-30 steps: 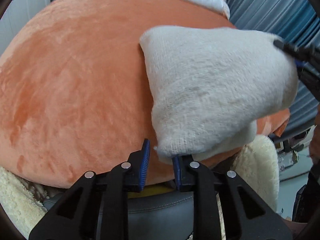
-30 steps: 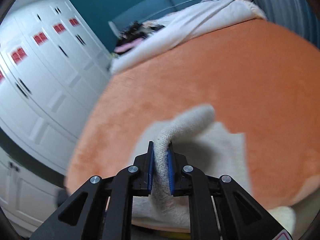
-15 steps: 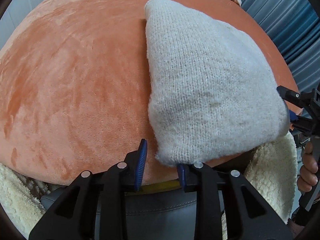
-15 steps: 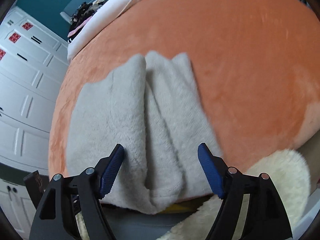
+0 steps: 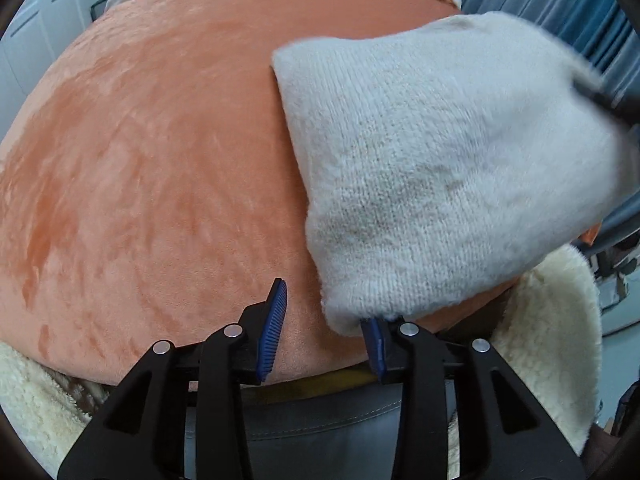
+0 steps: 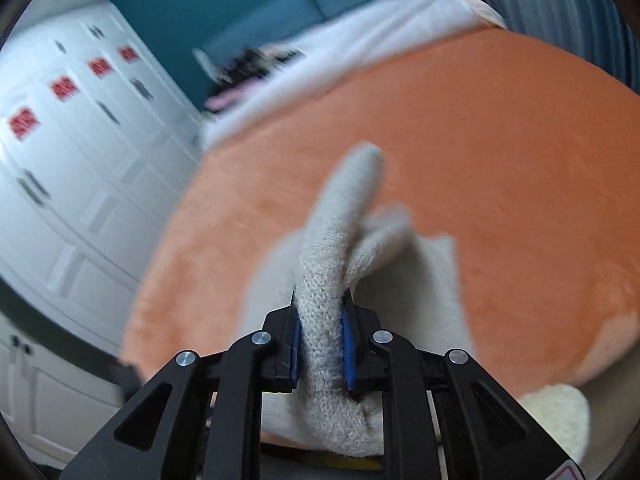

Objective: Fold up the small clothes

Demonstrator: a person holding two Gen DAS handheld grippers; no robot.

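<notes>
A cream knitted garment (image 5: 440, 184) lies on an orange plush blanket (image 5: 152, 168), at the right of the left wrist view. Its far right edge is lifted. My left gripper (image 5: 324, 332) is open, with the garment's near corner resting over its right fingertip (image 5: 374, 340). In the right wrist view my right gripper (image 6: 322, 340) is shut on a bunched fold of the garment (image 6: 332, 280) and holds it above the blanket. The right gripper also shows as a dark blur at the garment's right edge in the left wrist view (image 5: 600, 96).
The orange blanket (image 6: 500, 160) covers a bed with white bedding (image 6: 360, 52) at the far end. White wardrobe doors (image 6: 72, 168) stand to the left and grey-blue curtains (image 5: 560, 4) to the right. A cream fleece throw (image 5: 552, 332) hangs over the near edge.
Half a second ago my right gripper was open over the flat garment. It has now shut on the garment's right edge and lifted it. My left gripper stays open at the near corner.
</notes>
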